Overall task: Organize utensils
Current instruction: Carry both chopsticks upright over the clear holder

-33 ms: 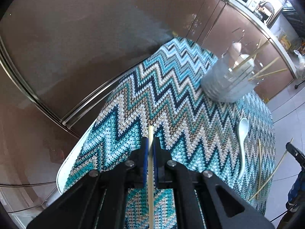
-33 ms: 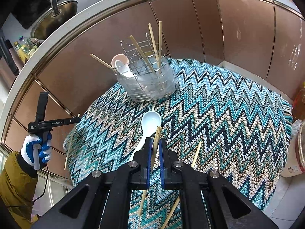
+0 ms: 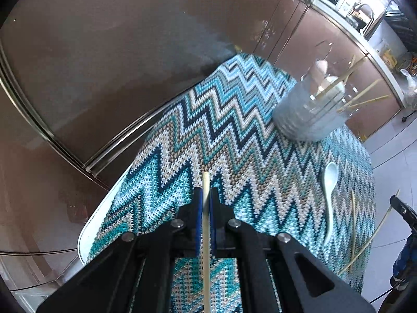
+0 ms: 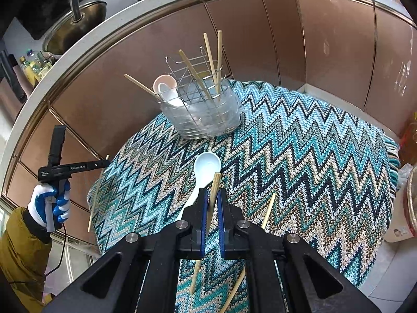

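Observation:
My left gripper (image 3: pixel 206 195) is shut on a pale wooden chopstick (image 3: pixel 206 260) that runs lengthwise between the blue pads, over the near left part of the zigzag cloth (image 3: pixel 234 135). My right gripper (image 4: pixel 213 195) is shut on another chopstick (image 4: pixel 215 182), tilted, just above a white spoon (image 4: pixel 206 167) lying on the cloth. A clear utensil holder (image 4: pixel 208 114) with a wire rack stands at the far side and holds several chopsticks and spoons. One loose chopstick (image 4: pixel 268 210) lies to the right of my right gripper. The holder (image 3: pixel 307 114) and spoon (image 3: pixel 329 180) also show in the left wrist view.
Brown cabinet fronts (image 4: pixel 325 52) curve round the small table. A wok (image 4: pixel 75 31) sits on the counter above. A gloved hand (image 4: pixel 49 203) holds the left gripper off the table's left edge. Bottles and bags (image 4: pixel 409 140) stand at the right edge.

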`<move>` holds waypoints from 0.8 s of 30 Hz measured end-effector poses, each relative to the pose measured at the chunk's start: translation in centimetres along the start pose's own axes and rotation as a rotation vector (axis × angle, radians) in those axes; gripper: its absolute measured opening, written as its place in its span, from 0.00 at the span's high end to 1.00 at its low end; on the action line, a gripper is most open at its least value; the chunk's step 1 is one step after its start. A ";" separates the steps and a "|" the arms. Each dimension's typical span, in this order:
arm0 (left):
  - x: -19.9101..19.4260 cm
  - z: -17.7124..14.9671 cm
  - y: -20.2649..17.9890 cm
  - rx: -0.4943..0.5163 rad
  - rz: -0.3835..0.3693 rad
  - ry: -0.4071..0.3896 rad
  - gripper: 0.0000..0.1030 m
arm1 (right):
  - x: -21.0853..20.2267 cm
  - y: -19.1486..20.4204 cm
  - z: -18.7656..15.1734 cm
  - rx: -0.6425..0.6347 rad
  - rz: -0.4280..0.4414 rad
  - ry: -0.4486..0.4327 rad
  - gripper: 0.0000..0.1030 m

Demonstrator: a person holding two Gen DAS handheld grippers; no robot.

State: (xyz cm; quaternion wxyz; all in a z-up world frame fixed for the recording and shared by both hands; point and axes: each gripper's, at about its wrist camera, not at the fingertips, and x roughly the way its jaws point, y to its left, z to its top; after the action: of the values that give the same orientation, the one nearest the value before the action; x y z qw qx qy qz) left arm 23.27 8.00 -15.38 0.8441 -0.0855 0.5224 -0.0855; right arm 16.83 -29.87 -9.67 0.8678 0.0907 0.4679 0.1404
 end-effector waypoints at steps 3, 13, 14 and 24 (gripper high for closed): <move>-1.2 0.0 -0.4 0.004 -0.005 -0.030 0.96 | -0.7 0.4 -0.1 -0.005 -0.001 -0.012 0.93; -5.2 -0.6 -2.0 0.021 -0.026 -0.129 0.96 | -3.8 2.0 -0.9 -0.023 -0.010 -0.061 0.94; -5.6 -0.7 -2.1 0.022 -0.027 -0.139 0.96 | -4.1 2.1 -0.9 -0.024 -0.011 -0.066 0.94; -10.6 -1.5 -3.6 0.050 -0.037 -0.253 0.96 | -7.9 4.3 -1.6 -0.058 -0.023 -0.131 0.95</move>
State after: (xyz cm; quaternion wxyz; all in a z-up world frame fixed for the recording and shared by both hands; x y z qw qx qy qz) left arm 17.09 6.88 -6.02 0.9033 -0.0843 0.4080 -0.1023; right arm 10.66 -28.36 -3.15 0.9005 0.0693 0.4068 0.1375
